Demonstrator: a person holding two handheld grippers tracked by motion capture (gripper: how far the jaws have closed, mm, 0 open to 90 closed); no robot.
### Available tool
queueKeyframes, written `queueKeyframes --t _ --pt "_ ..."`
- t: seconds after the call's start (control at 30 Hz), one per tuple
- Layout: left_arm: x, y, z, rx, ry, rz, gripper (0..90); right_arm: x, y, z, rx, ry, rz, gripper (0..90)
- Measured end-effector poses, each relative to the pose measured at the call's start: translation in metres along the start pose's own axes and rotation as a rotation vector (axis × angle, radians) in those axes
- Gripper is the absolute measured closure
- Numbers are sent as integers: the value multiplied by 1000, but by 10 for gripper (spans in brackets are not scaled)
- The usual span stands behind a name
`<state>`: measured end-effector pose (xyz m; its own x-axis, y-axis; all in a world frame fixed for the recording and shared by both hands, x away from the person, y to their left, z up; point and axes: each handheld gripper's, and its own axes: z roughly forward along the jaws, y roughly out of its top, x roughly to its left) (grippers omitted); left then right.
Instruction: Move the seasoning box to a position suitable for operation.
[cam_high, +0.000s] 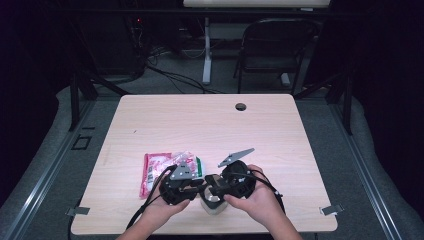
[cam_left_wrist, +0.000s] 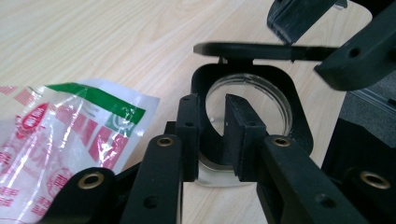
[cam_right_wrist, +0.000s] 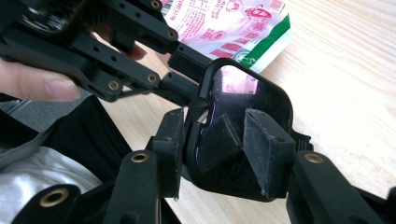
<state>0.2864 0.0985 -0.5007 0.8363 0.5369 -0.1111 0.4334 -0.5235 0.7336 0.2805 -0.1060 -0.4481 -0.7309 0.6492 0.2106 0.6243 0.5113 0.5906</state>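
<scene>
A small black-framed case (cam_left_wrist: 299, 122) with a round clear window lies near the table's front edge, pale under both grippers (cam_high: 213, 206). Its thin lid (cam_left_wrist: 252, 49) stands raised. In the right gripper view the lid (cam_right_wrist: 276, 100) carries a mirror that reflects the packet. My right gripper (cam_right_wrist: 217, 140) is shut on the lid, one jaw behind its edge and the other against the mirror face. My left gripper (cam_left_wrist: 212, 135) straddles the case's rim with a gap between its jaws, so it is open. A red, white and green plastic packet (cam_high: 167, 169) lies just left of the case.
Both hands rest close together at the front edge of the light wooden table (cam_high: 200, 120). A cable hole (cam_high: 241, 106) sits near its far edge. A dark folding chair (cam_high: 275, 45) stands beyond the table. The packet (cam_left_wrist: 79, 126) lies flat beside my left jaws.
</scene>
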Motion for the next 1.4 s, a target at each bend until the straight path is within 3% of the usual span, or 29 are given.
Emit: queueKeyframes --t 0.17,0.47,0.9,1.4 --pt "0 -3 4 3 6 -17 723 0 0 0 -2 0 2 590" --pt "2 -4 5 -2 -20 -31 734 -3 -2 -1 -9 -6 6 606" --pt "1 -5 5 -11 -16 -23 737 -9 1 -13 -36 -14 14 673" --pt "2 -4 5 -12 -20 -21 736 -21 6 -25 -24 -49 21 754"
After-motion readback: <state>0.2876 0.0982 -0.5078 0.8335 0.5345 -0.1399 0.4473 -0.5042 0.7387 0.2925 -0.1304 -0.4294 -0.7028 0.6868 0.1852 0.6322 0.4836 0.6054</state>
